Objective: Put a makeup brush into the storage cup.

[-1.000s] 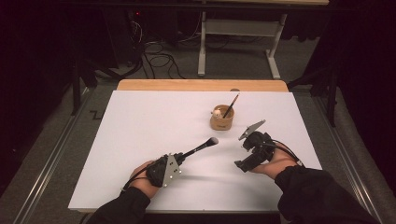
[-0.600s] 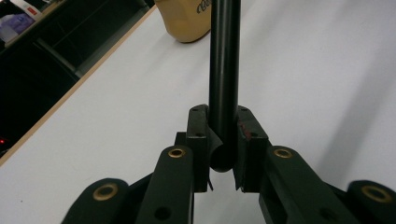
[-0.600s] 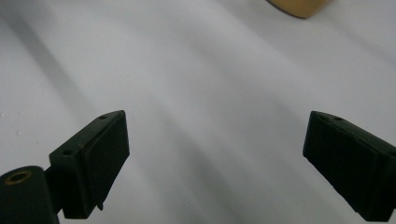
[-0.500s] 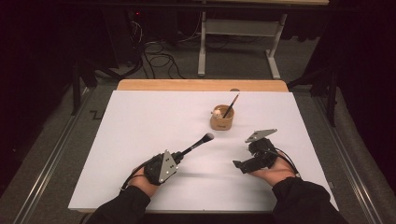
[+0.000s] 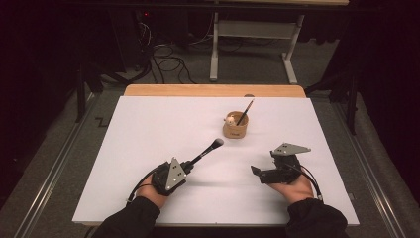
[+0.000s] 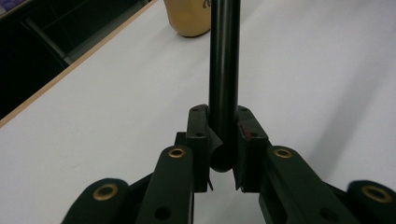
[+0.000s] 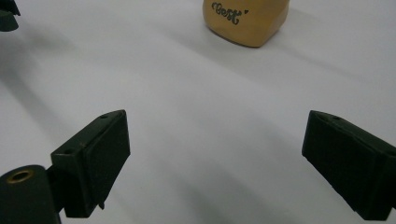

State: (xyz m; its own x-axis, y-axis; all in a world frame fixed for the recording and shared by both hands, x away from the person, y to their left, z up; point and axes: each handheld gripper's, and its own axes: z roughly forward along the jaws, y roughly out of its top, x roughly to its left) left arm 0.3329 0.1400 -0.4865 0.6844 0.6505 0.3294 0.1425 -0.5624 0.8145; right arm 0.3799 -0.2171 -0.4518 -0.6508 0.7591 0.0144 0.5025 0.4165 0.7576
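High view shows the left gripper (image 5: 190, 162) with its jaws clamped on the black handle of a makeup brush (image 5: 207, 150), whose bristle tip points toward the tan cup (image 5: 235, 130) with a pencil (image 5: 245, 111). Right gripper (image 5: 257, 173) rests low over the white table (image 5: 148, 129), jaws wide apart, nothing between them.

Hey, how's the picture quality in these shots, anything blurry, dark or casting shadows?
High view: the white table is bright, the floor around it nearly black, soft overall. Left gripper view: the black brush handle runs out of frame at the top; the tan cup behind is slightly soft. Right gripper view: the open right tool throws faint grey shadows on the table; the cup's lettering stays readable.
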